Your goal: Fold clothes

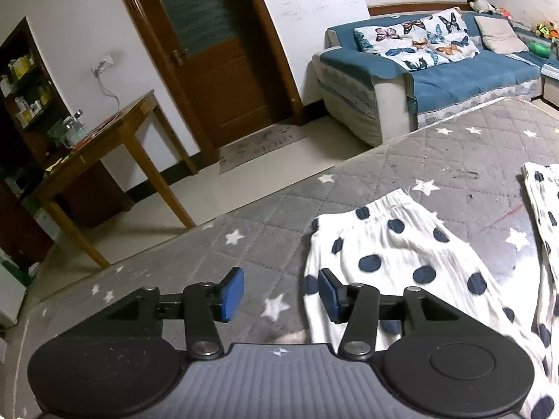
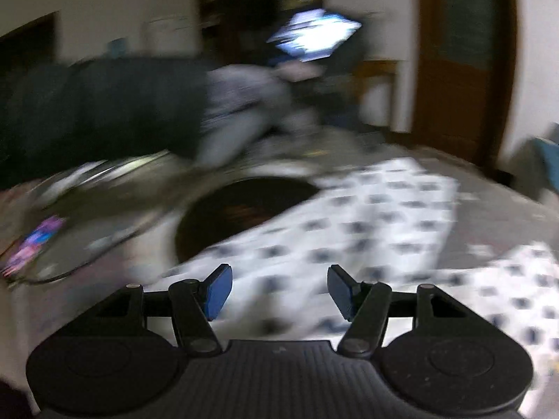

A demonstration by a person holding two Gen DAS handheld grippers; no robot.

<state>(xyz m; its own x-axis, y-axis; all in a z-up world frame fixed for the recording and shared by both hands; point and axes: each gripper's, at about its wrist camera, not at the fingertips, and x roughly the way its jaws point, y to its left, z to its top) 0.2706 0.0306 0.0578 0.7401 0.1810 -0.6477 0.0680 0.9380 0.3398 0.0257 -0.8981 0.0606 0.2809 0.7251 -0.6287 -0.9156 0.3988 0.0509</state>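
Note:
A white garment with dark blue polka dots (image 1: 394,255) lies spread on a grey quilted mat with white stars (image 1: 244,244). A second strip of the same dotted cloth (image 1: 545,209) lies at the right edge. My left gripper (image 1: 281,295) is open and empty, hovering over the mat at the garment's left edge. In the blurred right wrist view the dotted cloth (image 2: 349,230) stretches across the mat. My right gripper (image 2: 279,291) is open and empty above it.
A wooden table (image 1: 104,146) with clutter stands at the left on the tiled floor. A brown door (image 1: 216,52) and doormat (image 1: 258,146) are behind. A blue sofa (image 1: 436,73) with cushions borders the mat's far side. A dark round object (image 2: 244,209) lies beside the cloth.

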